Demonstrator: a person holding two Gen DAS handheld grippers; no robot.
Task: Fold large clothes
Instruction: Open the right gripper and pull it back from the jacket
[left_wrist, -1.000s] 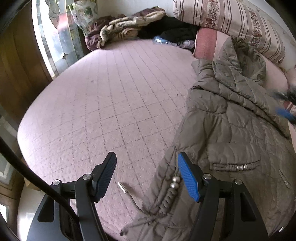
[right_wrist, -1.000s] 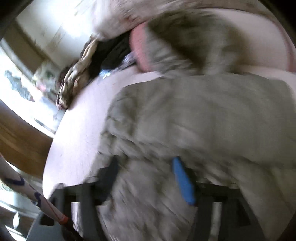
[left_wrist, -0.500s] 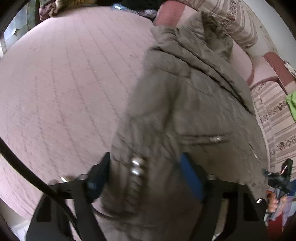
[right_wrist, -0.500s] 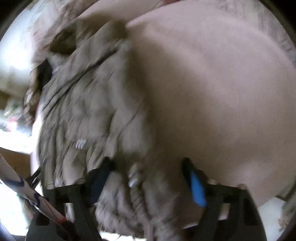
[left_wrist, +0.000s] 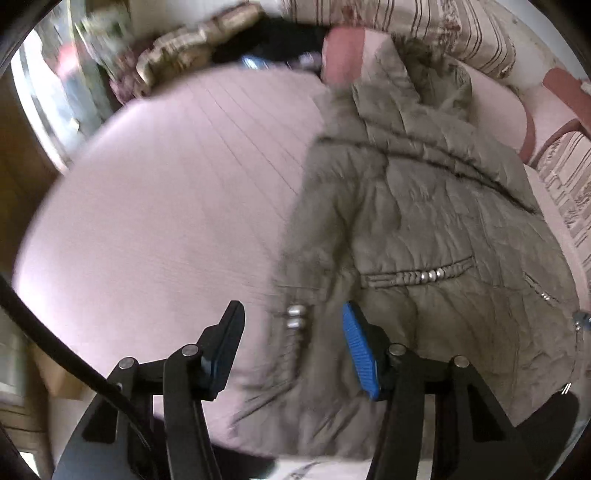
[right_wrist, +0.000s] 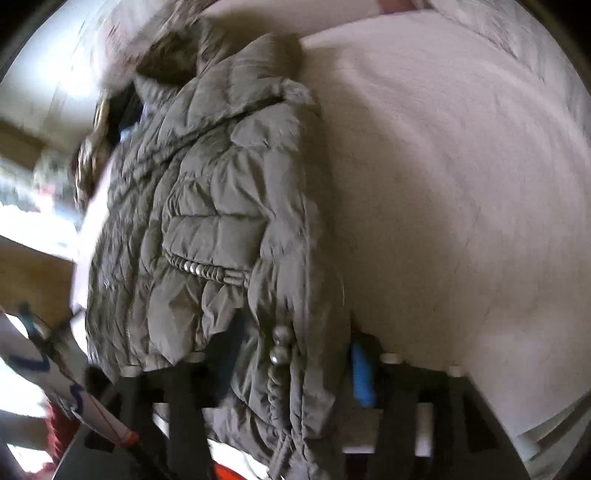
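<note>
An olive quilted hooded jacket (left_wrist: 424, 229) lies spread on the pink quilted bed (left_wrist: 166, 203). My left gripper (left_wrist: 293, 343) hovers over the jacket's lower left hem corner. The silver beads (left_wrist: 295, 317) sit between its closing jaws, and the black finger (left_wrist: 229, 339) stands clear of the cloth. In the right wrist view the jacket (right_wrist: 207, 206) fills the left half. My right gripper (right_wrist: 291, 365) straddles the beaded hem corner with its jaws opening. Cloth drapes over the left finger, and the blue pad (right_wrist: 362, 373) sits just beside the hem edge.
Striped pillows (left_wrist: 406, 26) and a pink cushion (left_wrist: 340, 55) line the head of the bed. A pile of clothes (left_wrist: 177, 62) lies at the far corner. Bare pale mattress (right_wrist: 443, 166) stretches right of the jacket. A white rod with blue marks (right_wrist: 74, 398) crosses the lower left.
The left gripper slid from beside the hem to over its beaded corner, and its jaws narrowed. The right gripper swept across the jacket to the hem corner on the other side.
</note>
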